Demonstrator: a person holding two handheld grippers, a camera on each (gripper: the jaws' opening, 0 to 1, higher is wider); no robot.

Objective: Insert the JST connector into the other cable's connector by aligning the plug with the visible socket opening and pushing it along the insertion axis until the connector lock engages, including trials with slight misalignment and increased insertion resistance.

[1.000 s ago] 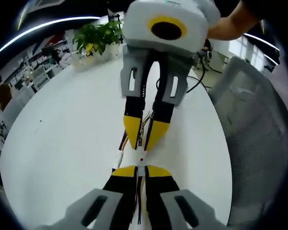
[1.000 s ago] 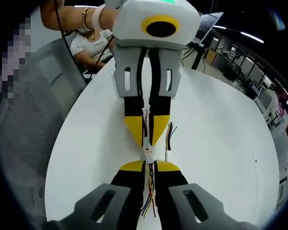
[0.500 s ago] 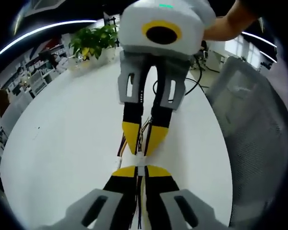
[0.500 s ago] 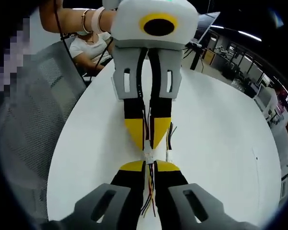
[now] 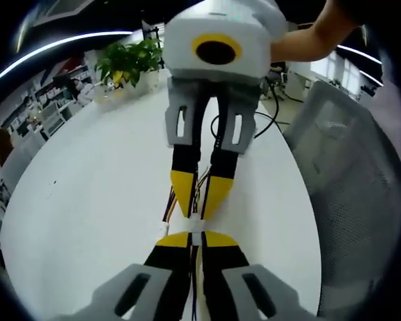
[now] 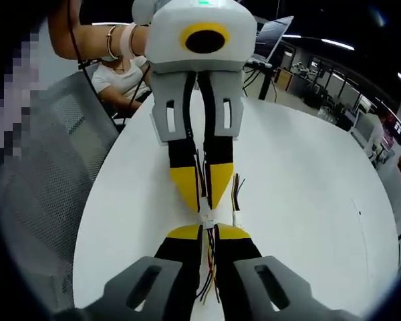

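Compared with half a second earlier, tip gap narrowed: opposing yellow tips drawn almost together over the white connector joint in both views; background shifted slightly with the cameras.

Left gripper view, left to right: potted plant [image 5: 128, 61] at far edge of round white bench [image 5: 80, 194]; loose wire bundle [image 5: 168, 208] lying on bench just beside the tips; left gripper [image 5: 193, 239] rising from bottom, jaws closed on a white JST connector [image 5: 197, 231], thin coloured wires trailing back between grey plastic fingers; right gripper [image 5: 198, 204] entering from above, black arms, yellow wedge tips, jaws clamped on its own cable; grey mesh chair [image 5: 351, 180] at right.

Right gripper view, left to right: mesh chair [image 6: 47, 174]; forearm with bracelets [image 6: 113, 41] reaching to left gripper [image 6: 200, 197] overhead; right gripper [image 6: 206, 234] at bottom, jaws closed on mating connector [image 6: 206, 219], red, yellow and black wires running back; spare lead [image 6: 236, 194] on bench [image 6: 307, 200] near the joint.
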